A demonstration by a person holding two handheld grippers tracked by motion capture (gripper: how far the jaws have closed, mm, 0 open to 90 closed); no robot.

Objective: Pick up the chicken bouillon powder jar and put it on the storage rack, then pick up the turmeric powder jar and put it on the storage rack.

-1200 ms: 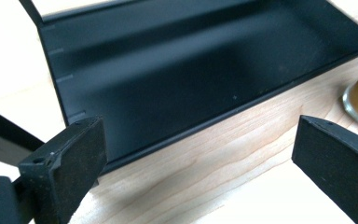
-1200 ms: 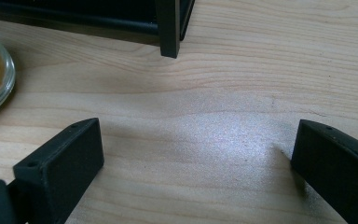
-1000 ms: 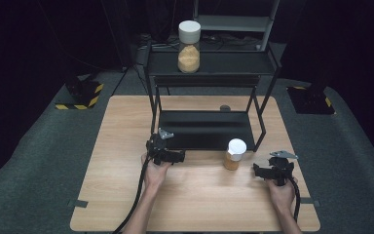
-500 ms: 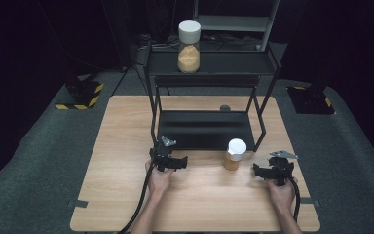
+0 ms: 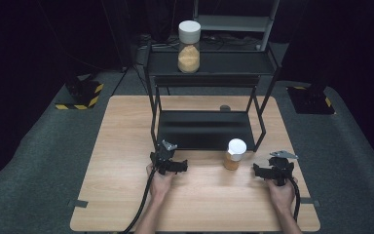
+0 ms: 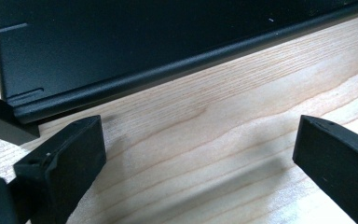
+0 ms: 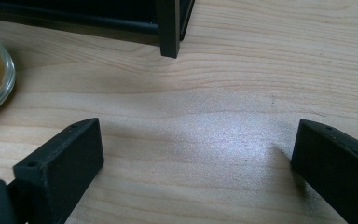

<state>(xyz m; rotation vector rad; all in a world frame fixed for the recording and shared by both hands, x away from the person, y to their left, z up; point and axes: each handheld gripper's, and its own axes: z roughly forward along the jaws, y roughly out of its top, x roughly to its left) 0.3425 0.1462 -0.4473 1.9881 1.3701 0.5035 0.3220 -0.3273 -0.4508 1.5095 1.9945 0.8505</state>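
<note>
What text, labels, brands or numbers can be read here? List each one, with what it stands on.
No readable text in any view.
Tall jar on the rack's top shelf: white lid, no label visible.
Small jar on the wooden table: plain white lid, no print that shows.
Left gripper and right gripper: black, no markings legible.
Yellow-and-black hazard stripes on the floor stand: a pattern, not words.
</note>
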